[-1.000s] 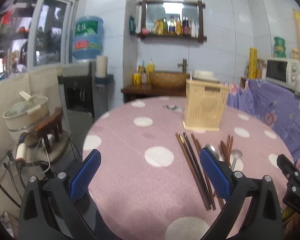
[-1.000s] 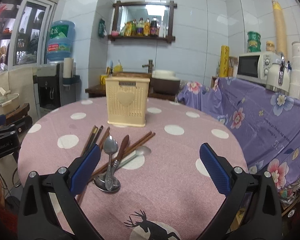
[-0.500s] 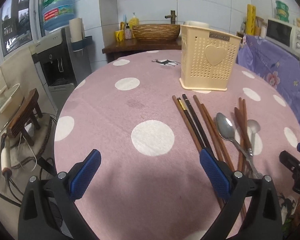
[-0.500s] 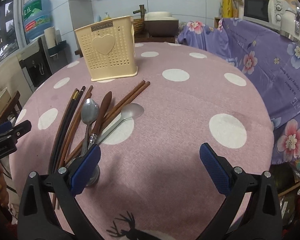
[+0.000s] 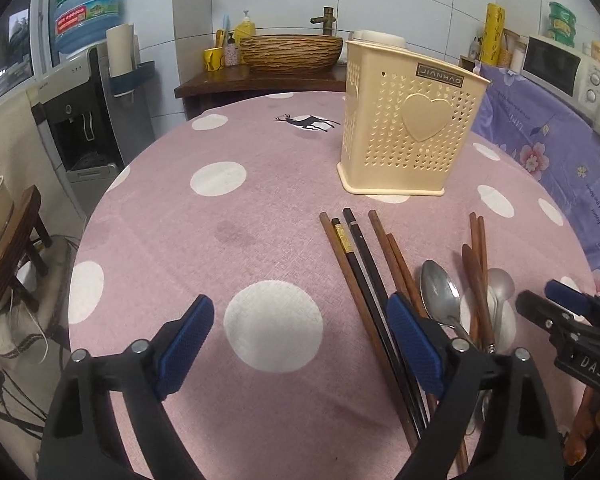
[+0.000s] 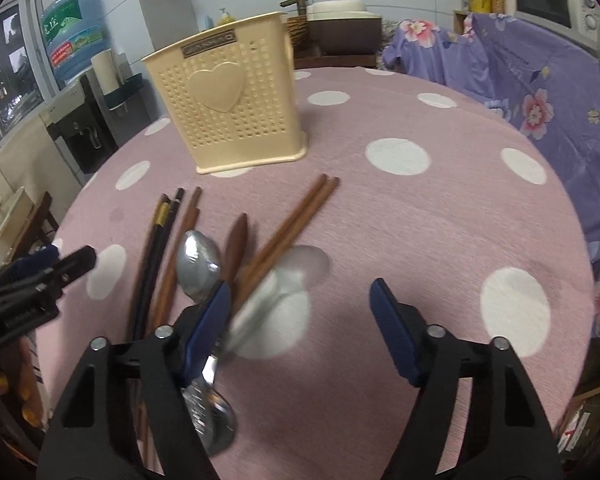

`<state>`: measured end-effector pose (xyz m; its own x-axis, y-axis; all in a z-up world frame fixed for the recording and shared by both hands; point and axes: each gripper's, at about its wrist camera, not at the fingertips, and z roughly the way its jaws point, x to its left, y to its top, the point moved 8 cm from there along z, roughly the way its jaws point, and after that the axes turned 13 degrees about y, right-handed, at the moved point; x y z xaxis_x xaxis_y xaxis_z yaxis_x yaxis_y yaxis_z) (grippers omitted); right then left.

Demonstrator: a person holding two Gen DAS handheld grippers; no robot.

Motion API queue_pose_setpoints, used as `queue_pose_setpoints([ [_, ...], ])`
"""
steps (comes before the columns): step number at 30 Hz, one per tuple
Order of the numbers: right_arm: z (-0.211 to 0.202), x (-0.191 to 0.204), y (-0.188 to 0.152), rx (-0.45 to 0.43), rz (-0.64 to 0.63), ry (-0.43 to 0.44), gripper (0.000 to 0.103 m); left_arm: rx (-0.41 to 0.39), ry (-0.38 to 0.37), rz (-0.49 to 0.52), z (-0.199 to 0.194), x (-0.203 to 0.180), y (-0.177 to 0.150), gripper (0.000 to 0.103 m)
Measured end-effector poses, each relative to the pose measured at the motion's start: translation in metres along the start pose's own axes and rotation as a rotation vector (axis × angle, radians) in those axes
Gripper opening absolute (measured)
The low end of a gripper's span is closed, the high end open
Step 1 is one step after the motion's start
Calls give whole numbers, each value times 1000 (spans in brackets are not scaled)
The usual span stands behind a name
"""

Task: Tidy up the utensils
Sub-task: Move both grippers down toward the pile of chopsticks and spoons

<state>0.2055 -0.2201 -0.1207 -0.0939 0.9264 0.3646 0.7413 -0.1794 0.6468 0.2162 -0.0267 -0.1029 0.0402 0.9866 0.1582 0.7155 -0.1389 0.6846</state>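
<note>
A cream perforated utensil holder point(image 5: 410, 120) with a heart on its side stands on the pink polka-dot table point(image 5: 236, 240); it also shows in the right wrist view point(image 6: 228, 100). In front of it lie several brown and black chopsticks point(image 5: 360, 256), two metal spoons point(image 5: 440, 292) and a wooden spoon point(image 5: 474, 276). My left gripper point(image 5: 296, 340) is open and empty, low over the table left of the pile. My right gripper point(image 6: 300, 316) is open, its left finger over the spoons point(image 6: 198, 264) and chopsticks point(image 6: 296, 216).
A purple floral cloth point(image 6: 540, 72) covers the counter on the right, with a microwave point(image 5: 556, 64) on it. A water dispenser point(image 5: 84, 92) stands at the left. A wooden stool point(image 5: 12, 240) is beside the table's left edge. A woven basin point(image 5: 292, 52) sits behind.
Both grippers have tilted down and moved in over the table toward the utensils. The holder and the utensil pile look larger and closer. Both stay open.
</note>
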Motion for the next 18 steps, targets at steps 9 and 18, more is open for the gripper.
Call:
queue_pose_setpoints([
  [9, 45, 21, 12, 69, 4, 3, 43, 53, 0, -6, 15, 1, -8, 75],
  [18, 40, 15, 11, 44, -1, -38, 42, 91, -11, 31, 29, -25, -6, 69],
])
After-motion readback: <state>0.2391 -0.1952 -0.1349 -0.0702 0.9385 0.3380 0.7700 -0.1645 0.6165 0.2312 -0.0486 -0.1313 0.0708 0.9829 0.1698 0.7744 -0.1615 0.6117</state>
